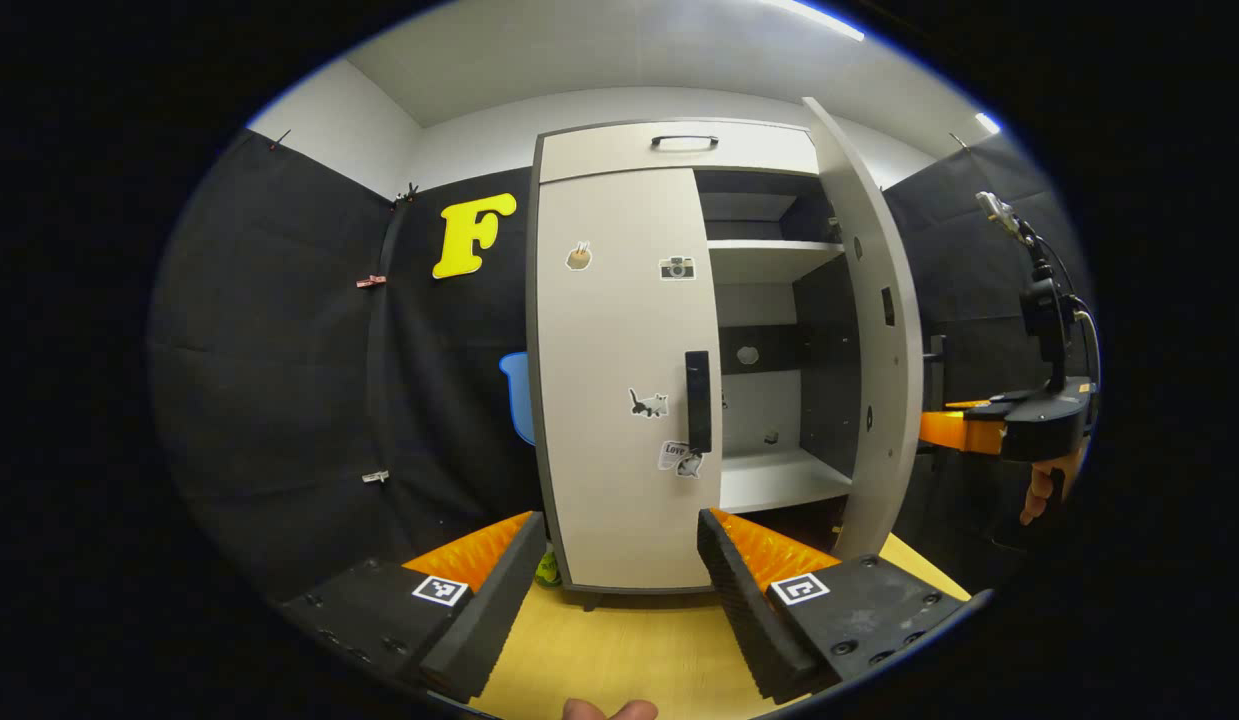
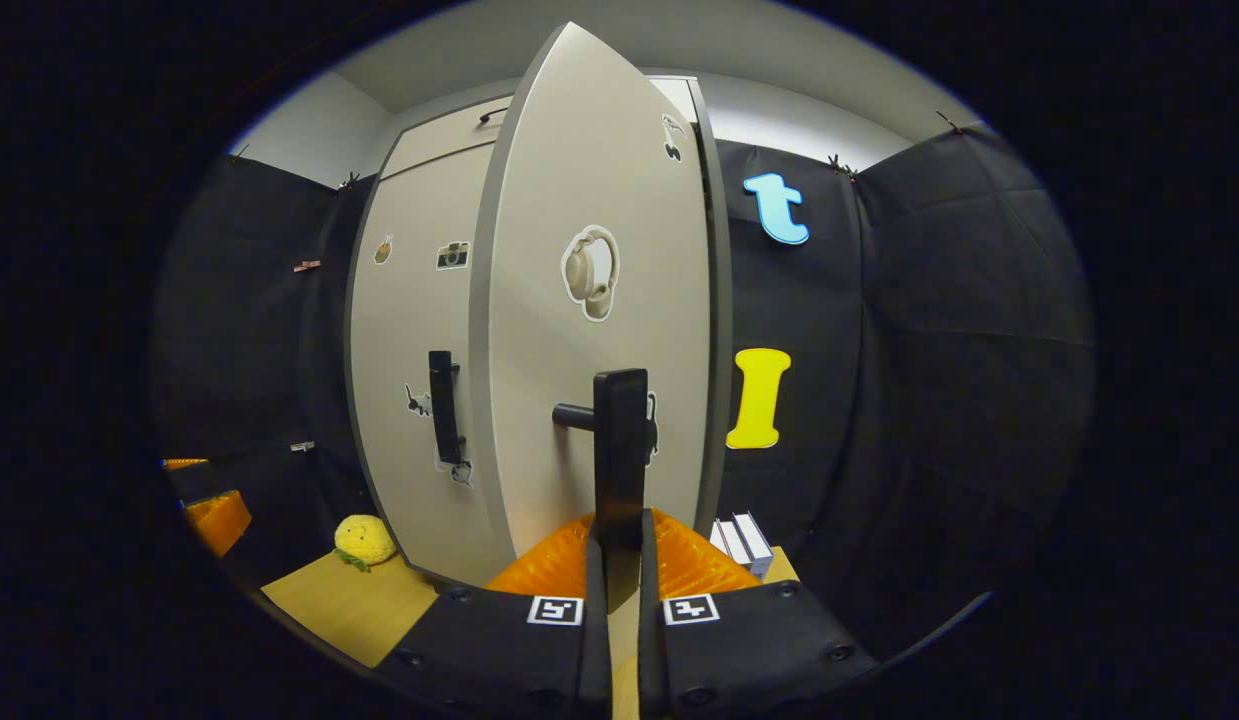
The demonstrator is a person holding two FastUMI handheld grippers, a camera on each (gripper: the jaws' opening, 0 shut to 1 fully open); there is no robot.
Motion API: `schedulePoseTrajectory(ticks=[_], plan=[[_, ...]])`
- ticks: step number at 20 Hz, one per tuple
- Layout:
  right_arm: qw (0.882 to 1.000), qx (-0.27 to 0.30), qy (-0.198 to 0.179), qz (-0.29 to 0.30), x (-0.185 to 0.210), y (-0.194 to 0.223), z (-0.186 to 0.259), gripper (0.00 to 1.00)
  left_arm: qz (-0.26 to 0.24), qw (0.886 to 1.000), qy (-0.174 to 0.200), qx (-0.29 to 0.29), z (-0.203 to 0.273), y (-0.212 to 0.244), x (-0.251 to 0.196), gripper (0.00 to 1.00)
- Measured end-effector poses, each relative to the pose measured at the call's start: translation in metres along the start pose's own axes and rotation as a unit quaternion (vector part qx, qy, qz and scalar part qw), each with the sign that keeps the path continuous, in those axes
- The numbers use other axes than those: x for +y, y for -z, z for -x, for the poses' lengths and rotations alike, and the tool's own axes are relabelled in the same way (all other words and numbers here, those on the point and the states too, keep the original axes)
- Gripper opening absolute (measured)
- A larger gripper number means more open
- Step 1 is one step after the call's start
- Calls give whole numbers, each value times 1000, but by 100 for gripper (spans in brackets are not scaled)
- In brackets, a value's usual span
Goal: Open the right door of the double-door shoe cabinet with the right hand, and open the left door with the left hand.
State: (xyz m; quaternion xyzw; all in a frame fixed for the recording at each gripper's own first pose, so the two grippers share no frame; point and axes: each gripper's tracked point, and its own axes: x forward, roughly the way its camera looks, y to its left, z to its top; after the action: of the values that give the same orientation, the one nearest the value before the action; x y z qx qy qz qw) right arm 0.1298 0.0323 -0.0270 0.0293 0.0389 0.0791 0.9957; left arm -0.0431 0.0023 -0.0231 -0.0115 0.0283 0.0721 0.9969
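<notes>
The light grey shoe cabinet (image 1: 619, 150) stands on a wooden table. Its right door (image 1: 874, 330) is swung wide open, showing white shelves (image 1: 779, 478) inside. The left door (image 1: 614, 400) is closed, with stickers and a black vertical handle (image 1: 698, 402). My left gripper (image 1: 619, 560) is open, low in front of the left door, short of its handle. In the right gripper view my right gripper (image 2: 619, 545) is shut on the right door's black handle (image 2: 620, 440), with the right door (image 2: 589, 300) edge-on ahead. The left door's handle (image 2: 441, 405) shows beyond.
The right gripper and the hand holding it (image 1: 1019, 425) appear at the far right of the left gripper view. A yellow plush toy (image 2: 364, 540) lies on the table (image 2: 339, 600) left of the cabinet. Two white boxes (image 2: 741, 545) stand at its right. A blue object (image 1: 517, 395) is behind the cabinet.
</notes>
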Motion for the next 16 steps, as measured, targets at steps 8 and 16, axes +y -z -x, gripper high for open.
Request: schedulePoseTrajectory(ticks=[8, 16], plan=[[999, -8, 49, 14, -58, -8, 11, 10, -3, 1000, 14, -4, -15, -17, -43, 94], [999, -5, 37, 0, -67, -3, 20, 10, -12, 999, 32, -3, -25, -21, -66, 94]])
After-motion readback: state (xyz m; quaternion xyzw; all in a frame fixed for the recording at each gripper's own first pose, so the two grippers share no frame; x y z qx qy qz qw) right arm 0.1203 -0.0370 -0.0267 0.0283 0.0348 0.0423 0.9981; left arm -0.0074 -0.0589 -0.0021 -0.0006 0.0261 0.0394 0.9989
